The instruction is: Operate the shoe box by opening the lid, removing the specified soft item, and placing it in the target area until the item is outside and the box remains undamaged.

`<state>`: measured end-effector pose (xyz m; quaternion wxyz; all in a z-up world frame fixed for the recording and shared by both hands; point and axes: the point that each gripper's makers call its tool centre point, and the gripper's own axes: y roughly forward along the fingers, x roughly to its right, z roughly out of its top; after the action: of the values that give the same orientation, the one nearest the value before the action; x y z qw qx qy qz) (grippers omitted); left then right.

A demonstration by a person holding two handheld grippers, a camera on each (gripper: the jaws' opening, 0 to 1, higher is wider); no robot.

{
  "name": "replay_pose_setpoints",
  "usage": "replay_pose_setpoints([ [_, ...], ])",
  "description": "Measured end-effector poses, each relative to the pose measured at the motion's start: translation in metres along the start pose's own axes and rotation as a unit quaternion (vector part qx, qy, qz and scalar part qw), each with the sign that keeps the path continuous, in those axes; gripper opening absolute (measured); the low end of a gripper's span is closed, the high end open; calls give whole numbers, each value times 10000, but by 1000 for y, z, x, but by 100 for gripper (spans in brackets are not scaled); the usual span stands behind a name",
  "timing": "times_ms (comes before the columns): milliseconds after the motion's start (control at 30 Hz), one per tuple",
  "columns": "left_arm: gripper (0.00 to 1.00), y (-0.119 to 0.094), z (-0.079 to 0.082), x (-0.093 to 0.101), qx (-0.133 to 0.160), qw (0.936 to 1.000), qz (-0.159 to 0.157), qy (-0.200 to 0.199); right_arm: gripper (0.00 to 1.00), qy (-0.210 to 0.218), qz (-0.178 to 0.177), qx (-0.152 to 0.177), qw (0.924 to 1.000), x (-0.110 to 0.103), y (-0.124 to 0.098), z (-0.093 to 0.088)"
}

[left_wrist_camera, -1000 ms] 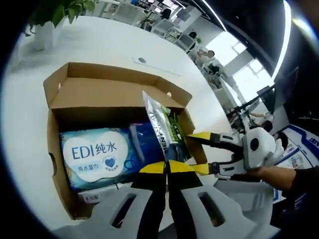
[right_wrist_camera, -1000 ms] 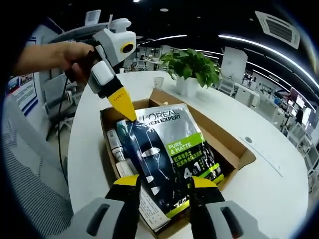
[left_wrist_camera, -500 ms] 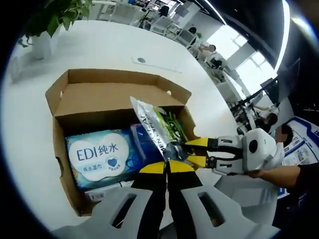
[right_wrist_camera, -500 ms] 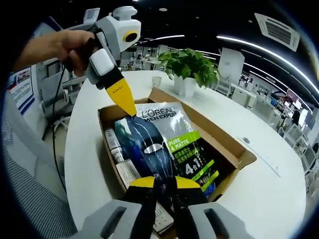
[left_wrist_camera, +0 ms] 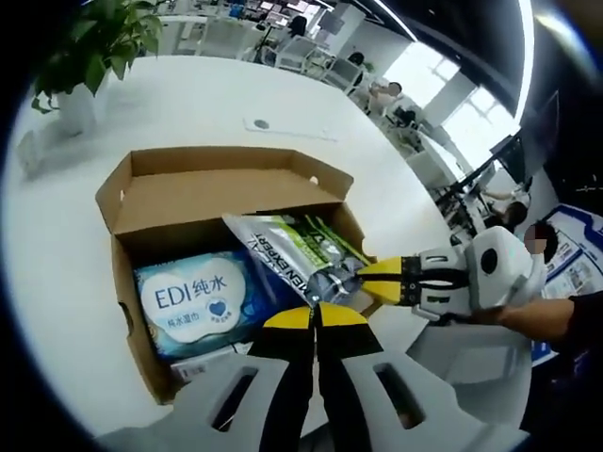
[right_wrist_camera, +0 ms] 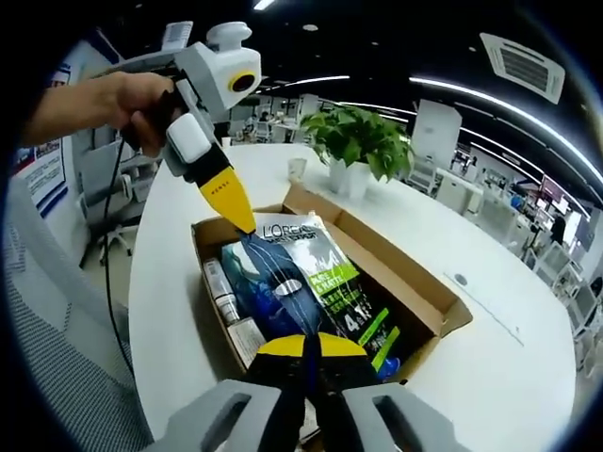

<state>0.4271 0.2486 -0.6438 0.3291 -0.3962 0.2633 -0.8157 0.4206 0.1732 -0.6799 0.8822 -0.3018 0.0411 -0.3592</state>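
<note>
An open brown shoe box (left_wrist_camera: 215,196) (right_wrist_camera: 400,256) lies on a white round table. Inside it is a blue EDI wet-wipes pack (left_wrist_camera: 193,301). A soft L'Oreal Men Expert pouch (left_wrist_camera: 297,259) (right_wrist_camera: 316,273), black, white and green, hangs slanted over the box. My left gripper (left_wrist_camera: 316,311) (right_wrist_camera: 247,224) is shut on one corner of the pouch. My right gripper (right_wrist_camera: 306,341) (left_wrist_camera: 363,280) is shut on the pouch's opposite edge. Small tubes and boxes (right_wrist_camera: 221,292) lie under the pouch along the box wall.
A potted green plant (left_wrist_camera: 85,47) (right_wrist_camera: 363,137) stands on the table (left_wrist_camera: 188,104) (right_wrist_camera: 528,358) beyond the box. A person's hand (right_wrist_camera: 122,104) holds the left gripper. Office desks and chairs stand further back. A grey chair back (right_wrist_camera: 57,358) is beside the table edge.
The right gripper has gone from open around the pouch to shut on its edge. The pouch has tipped from upright to a flatter slant over the box. Both cameras have pulled back a little.
</note>
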Motion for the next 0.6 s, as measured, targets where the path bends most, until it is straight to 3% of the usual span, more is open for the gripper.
replay_pose_setpoints([
  [600, 0, -24, 23, 23, 394, 9988, -97, 259, 0, -358, -229, 345, 9985, 13, -24, 34],
])
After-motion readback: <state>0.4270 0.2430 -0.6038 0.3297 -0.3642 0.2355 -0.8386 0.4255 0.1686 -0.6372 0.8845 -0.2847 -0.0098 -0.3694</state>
